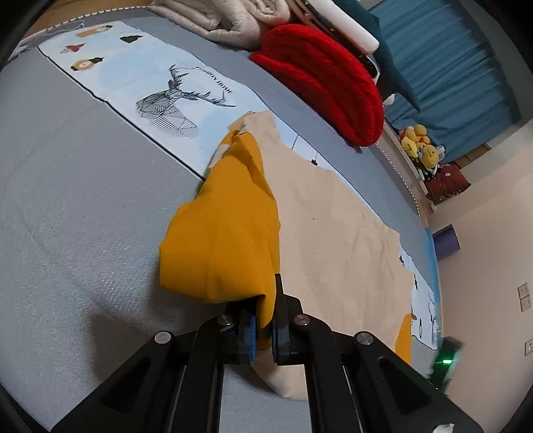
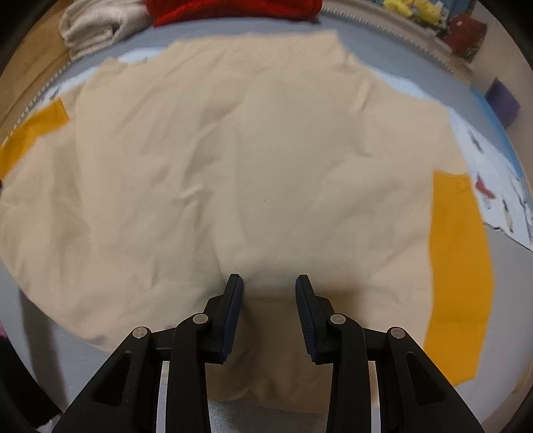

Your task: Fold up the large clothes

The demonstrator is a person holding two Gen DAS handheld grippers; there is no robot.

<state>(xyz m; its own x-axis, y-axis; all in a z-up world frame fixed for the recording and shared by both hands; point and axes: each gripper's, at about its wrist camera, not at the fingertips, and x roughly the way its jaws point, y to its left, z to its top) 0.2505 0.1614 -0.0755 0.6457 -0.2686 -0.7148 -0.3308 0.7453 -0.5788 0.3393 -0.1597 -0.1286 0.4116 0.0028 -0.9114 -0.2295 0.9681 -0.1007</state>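
A large beige garment (image 2: 233,150) with yellow sleeves lies spread on the grey bed (image 1: 66,200). My left gripper (image 1: 265,313) is shut on one yellow sleeve (image 1: 223,226), which hangs lifted and bunched over the beige body (image 1: 333,226). The other yellow sleeve (image 2: 456,266) lies flat at the right of the right wrist view. In that same view, the sleeve held by the left gripper shows as a yellow strip (image 2: 30,133) at the far left. My right gripper (image 2: 269,283) hovers open over the garment's near edge, pointing steeply down, with nothing pinched between its pads.
A red knit item (image 1: 326,86) and a cream blanket (image 1: 226,20) are piled at the bed's far side. A printed sheet strip (image 1: 150,83) with a deer drawing runs under the garment. Yellow plush toys (image 1: 419,143), a purple object (image 1: 448,241) and a blue curtain (image 1: 449,50) lie beyond the bed.
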